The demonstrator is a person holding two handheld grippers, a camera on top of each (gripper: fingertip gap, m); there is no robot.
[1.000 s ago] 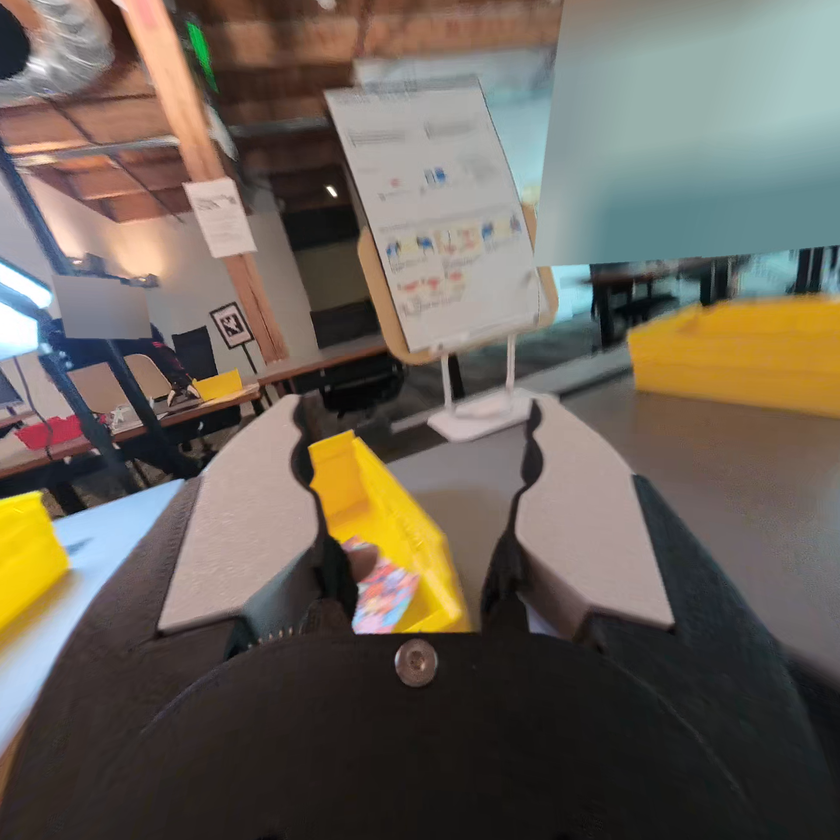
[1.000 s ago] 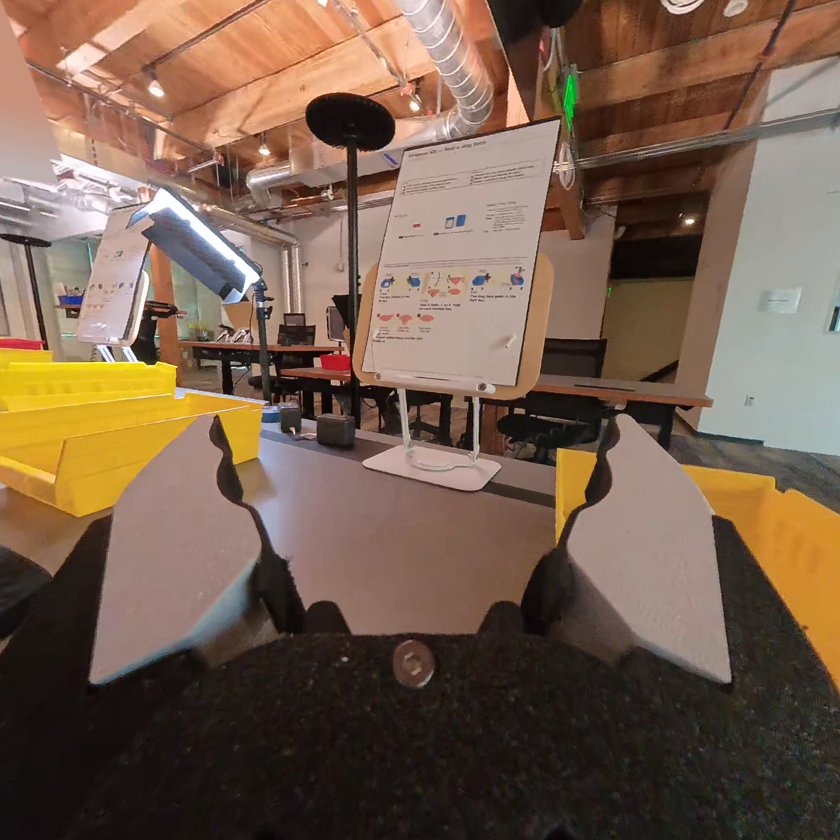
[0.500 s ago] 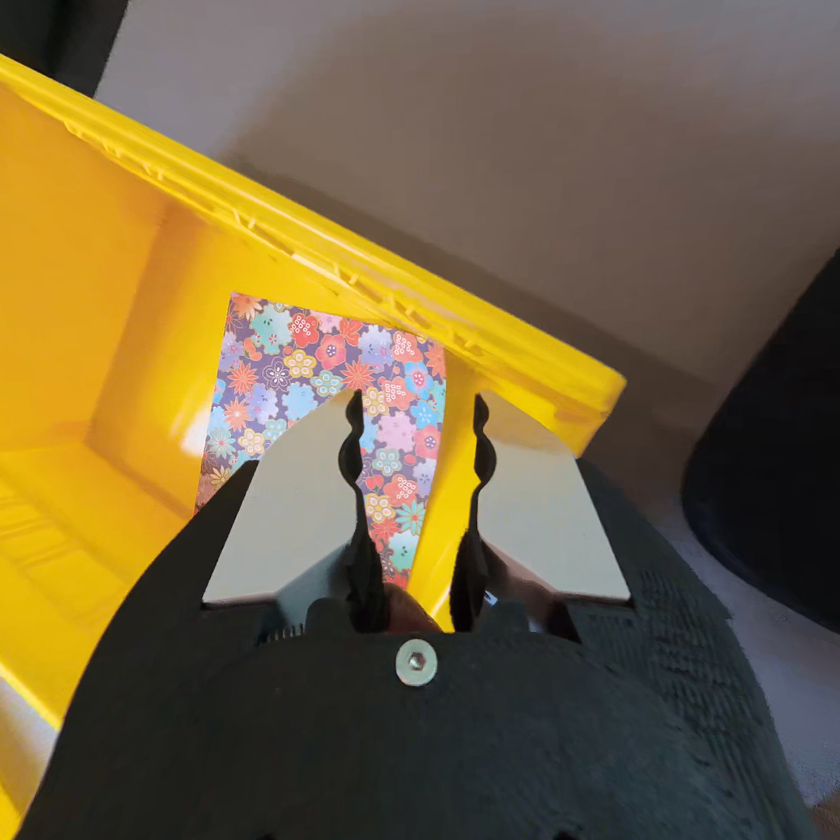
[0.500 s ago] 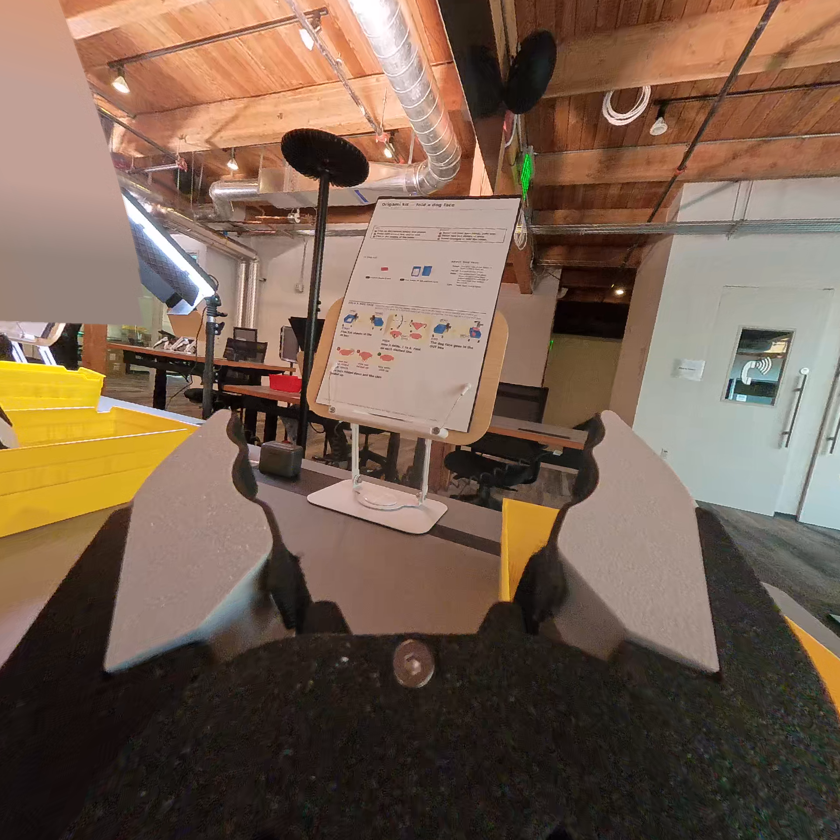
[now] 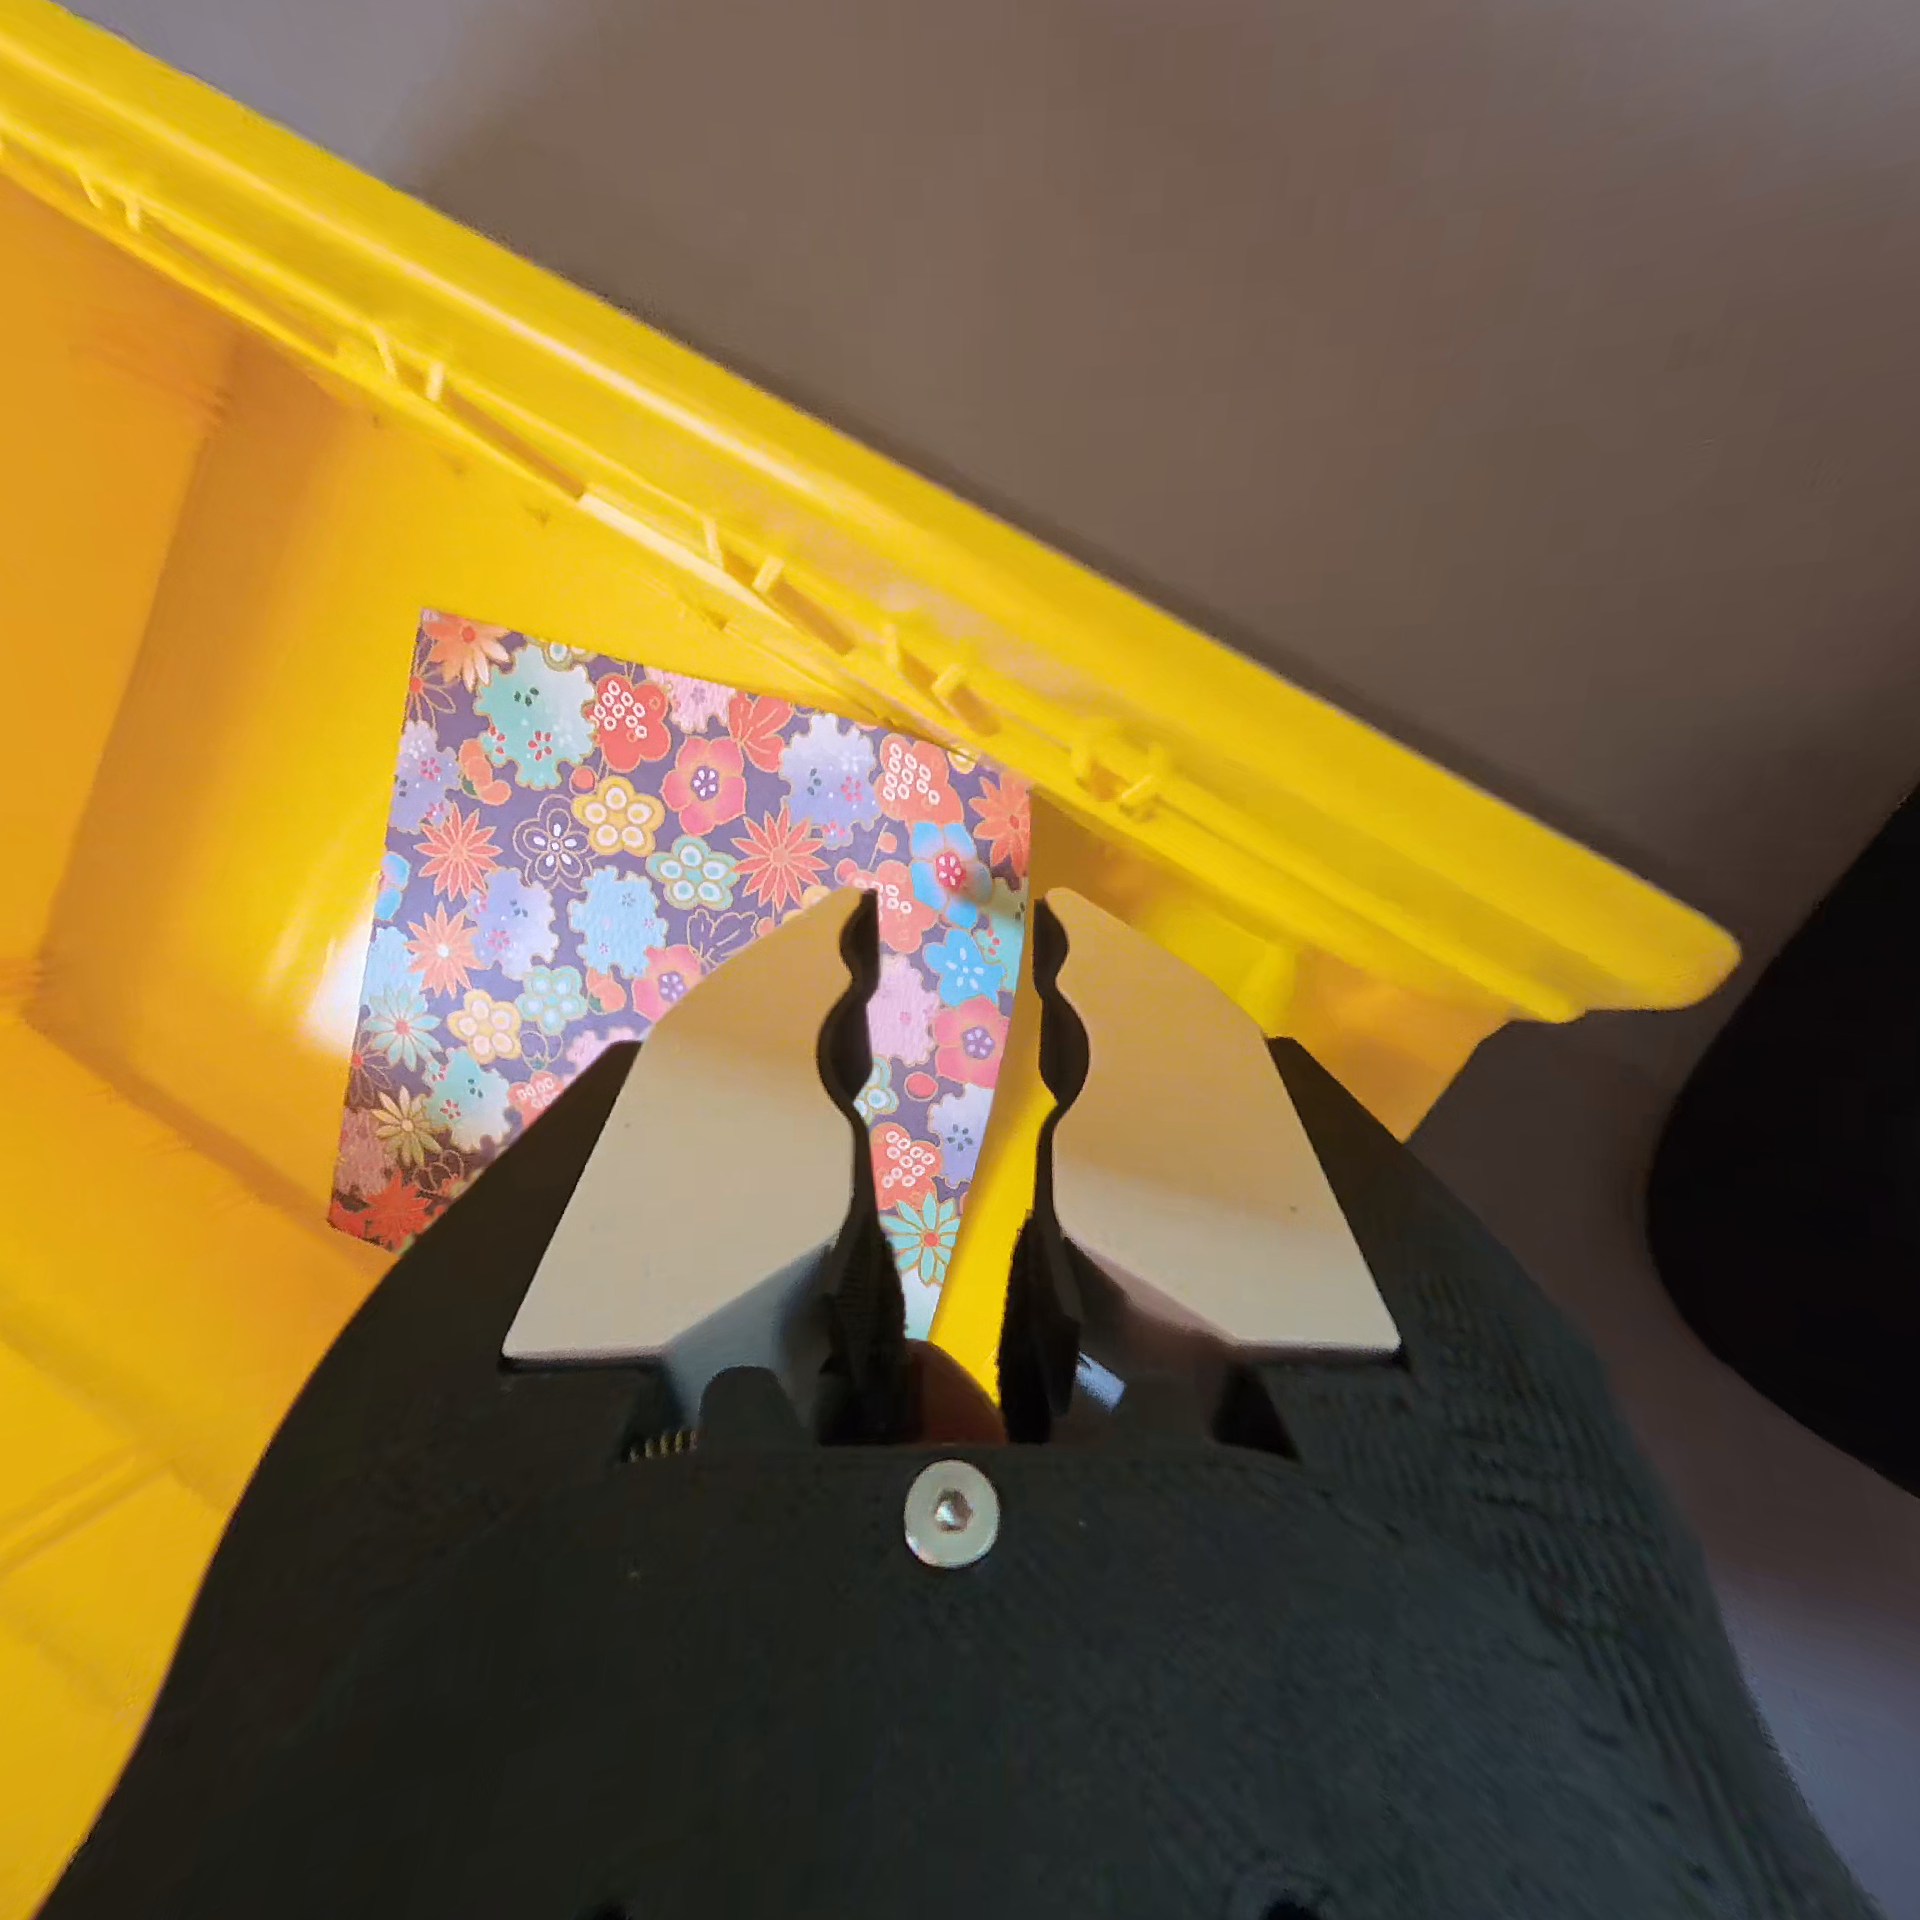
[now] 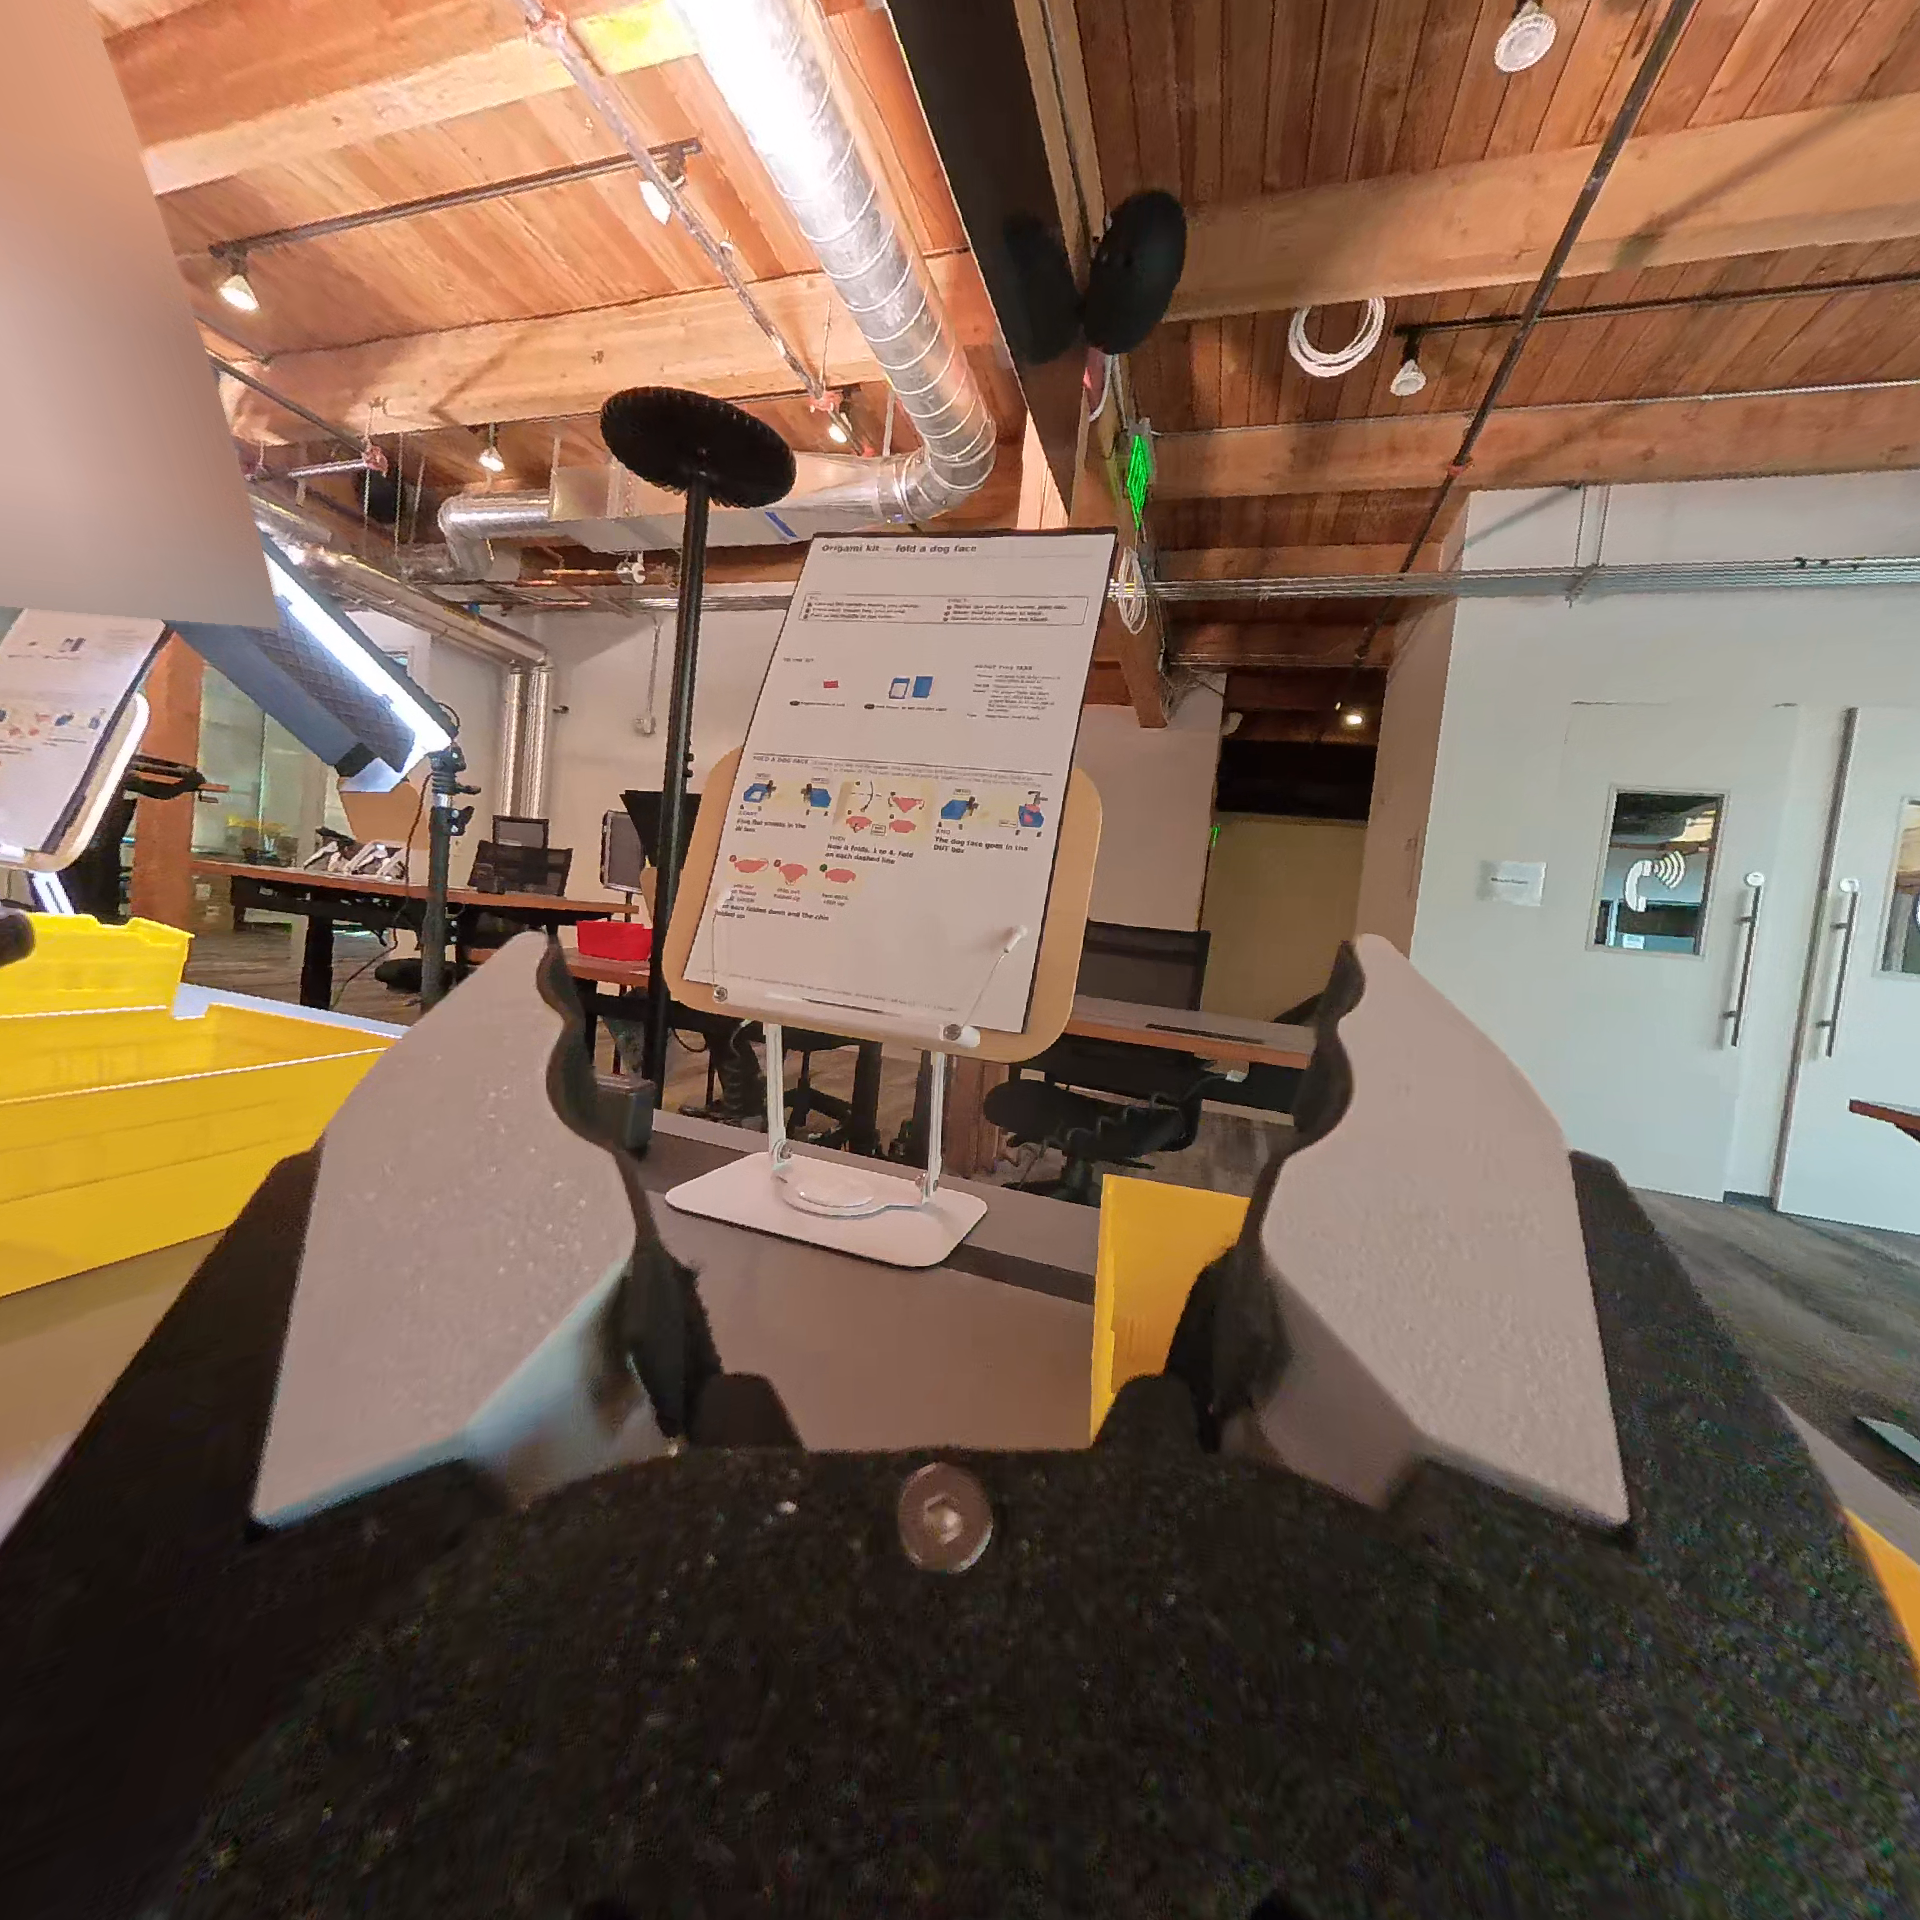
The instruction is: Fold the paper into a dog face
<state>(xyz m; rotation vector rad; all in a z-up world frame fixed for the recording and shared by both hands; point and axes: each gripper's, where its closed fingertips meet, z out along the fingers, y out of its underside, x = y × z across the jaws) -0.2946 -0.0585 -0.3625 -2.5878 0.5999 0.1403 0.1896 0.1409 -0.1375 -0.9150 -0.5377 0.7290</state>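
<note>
Yellow bin [image 5: 727, 499], floral paper [image 5: 665, 894] inside, beneath left gripper [image 5: 951, 904]

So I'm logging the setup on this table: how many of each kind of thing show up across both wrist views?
Floral paper: 1
Yellow bins: at least 2, left view's and stack at left; right view's right one may be the first again
Instruction stand: 1
Grippers: 2, left and right
Total: at least 6

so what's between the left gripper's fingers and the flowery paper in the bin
Nothing that shows. In the left wrist view the left gripper is narrowly open over the floral paper, which leans against the yellow bin wall; paper and yellow wall show through the gap.
</note>
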